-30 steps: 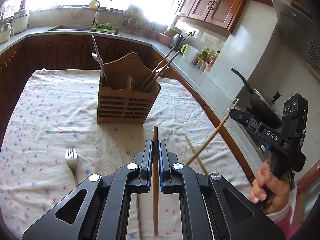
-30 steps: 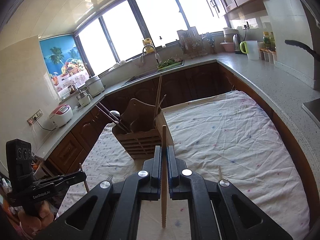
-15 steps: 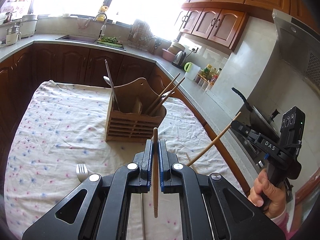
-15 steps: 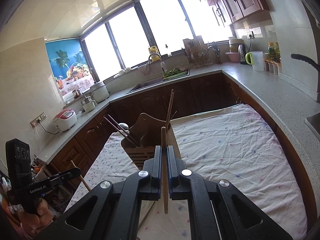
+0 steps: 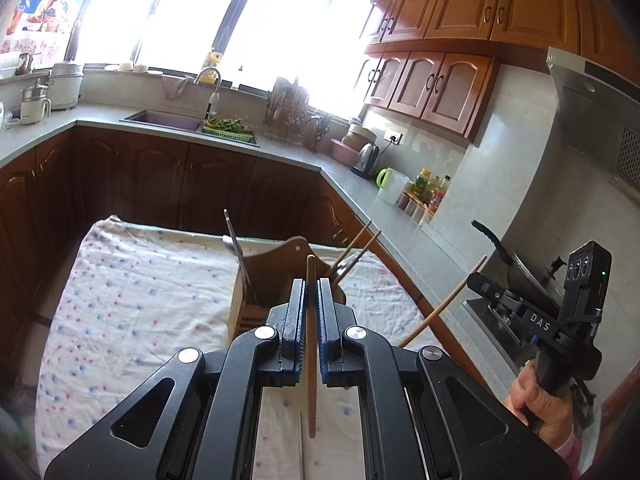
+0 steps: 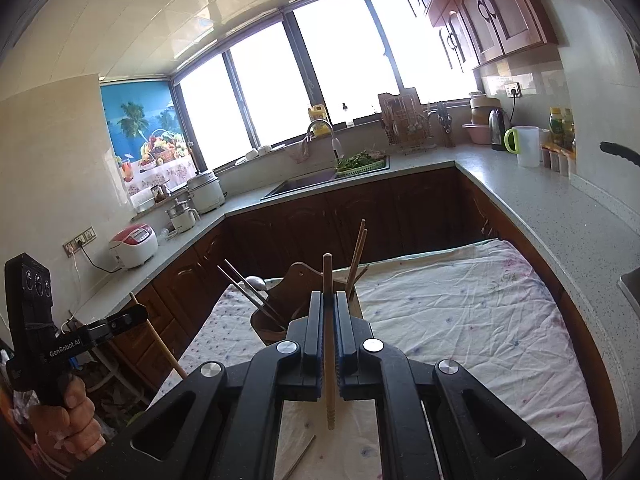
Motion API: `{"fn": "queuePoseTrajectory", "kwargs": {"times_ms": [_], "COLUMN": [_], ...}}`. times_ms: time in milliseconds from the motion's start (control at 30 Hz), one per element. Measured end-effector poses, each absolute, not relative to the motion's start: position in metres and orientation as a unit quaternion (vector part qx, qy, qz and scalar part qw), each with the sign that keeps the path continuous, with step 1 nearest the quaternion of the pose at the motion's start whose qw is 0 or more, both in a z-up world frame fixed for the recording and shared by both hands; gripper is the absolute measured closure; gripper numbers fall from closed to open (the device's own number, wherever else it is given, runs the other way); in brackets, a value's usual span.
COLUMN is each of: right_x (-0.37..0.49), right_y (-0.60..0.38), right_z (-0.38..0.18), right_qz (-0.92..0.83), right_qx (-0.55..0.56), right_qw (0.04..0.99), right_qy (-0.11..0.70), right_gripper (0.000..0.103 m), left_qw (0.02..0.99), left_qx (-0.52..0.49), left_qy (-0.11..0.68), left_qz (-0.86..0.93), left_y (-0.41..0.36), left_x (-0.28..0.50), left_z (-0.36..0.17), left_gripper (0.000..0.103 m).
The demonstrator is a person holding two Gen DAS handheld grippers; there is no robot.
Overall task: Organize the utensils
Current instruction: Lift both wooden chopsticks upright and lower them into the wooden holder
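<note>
My left gripper (image 5: 311,312) is clamped narrow on a slim light-wood chopstick (image 5: 311,344), which runs through the pads, blunt end poking out ahead, ribbed tip hanging below toward the cloth. My right gripper (image 6: 328,328) is the same deal: jaws pinched on a second pale wooden chopstick (image 6: 328,340), held near upright. Both sticks are in the air above the table, pointed toward the slatted brown wooden utensil caddy (image 5: 248,312), which sits on the white dotted tablecloth (image 5: 140,292) just ahead of both tools. The caddy already holds dark chopsticks and a metal spoon (image 6: 256,282) on one side and a few wooden chopsticks (image 6: 358,256) leaning out of the other. Step in hand, I'd say: carry phase, both sticks picked and headed for the holder. Next move calls for bringing each stick over the compartment with the matching wooden pair, tilting so the lower end goes in first, then easing the jaws apart once it's inside the wall. Need to stagger the two hands so the tools don't bump over the narrow opening, and avoid knocking the leaning sticks. Loose pieces remain on the cloth under my grippers: a thin metal rod-like handle (image 5: 302,452) and another wooden stick (image 6: 300,456), so the job isn't finished.
</note>
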State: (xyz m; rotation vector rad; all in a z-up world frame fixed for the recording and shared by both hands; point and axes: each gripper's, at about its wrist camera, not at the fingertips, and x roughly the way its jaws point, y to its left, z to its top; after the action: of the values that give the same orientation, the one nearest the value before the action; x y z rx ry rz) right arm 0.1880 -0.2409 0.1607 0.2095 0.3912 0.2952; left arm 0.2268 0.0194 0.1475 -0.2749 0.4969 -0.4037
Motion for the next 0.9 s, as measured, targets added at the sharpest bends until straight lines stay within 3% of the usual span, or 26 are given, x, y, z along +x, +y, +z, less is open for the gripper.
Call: {"fn": "queuePoseTrajectory", "kwargs": {"times_ms": [500, 900], "right_x": [0.255, 0.298], "right_y": [-0.222, -0.221], "right_z": [0.216, 0.175], "right_qz": [0.151, 0.136], "right_qx": [0.090, 0.111], "right_qw": [0.974, 0.971], "right_qy": [0.142, 0.162], "right_gripper": [0.099, 0.099], "left_qw": [0.964, 0.965], "left_qx": [-0.138, -0.169], "left_qy": [0.162, 0.174], "left_qz": [-0.158, -0.095], "left_y": [0.036, 0.048], "left_x": [0.299, 0.344], "left_z": [0.206, 0.150], "left_gripper": [0.099, 0.099]}}
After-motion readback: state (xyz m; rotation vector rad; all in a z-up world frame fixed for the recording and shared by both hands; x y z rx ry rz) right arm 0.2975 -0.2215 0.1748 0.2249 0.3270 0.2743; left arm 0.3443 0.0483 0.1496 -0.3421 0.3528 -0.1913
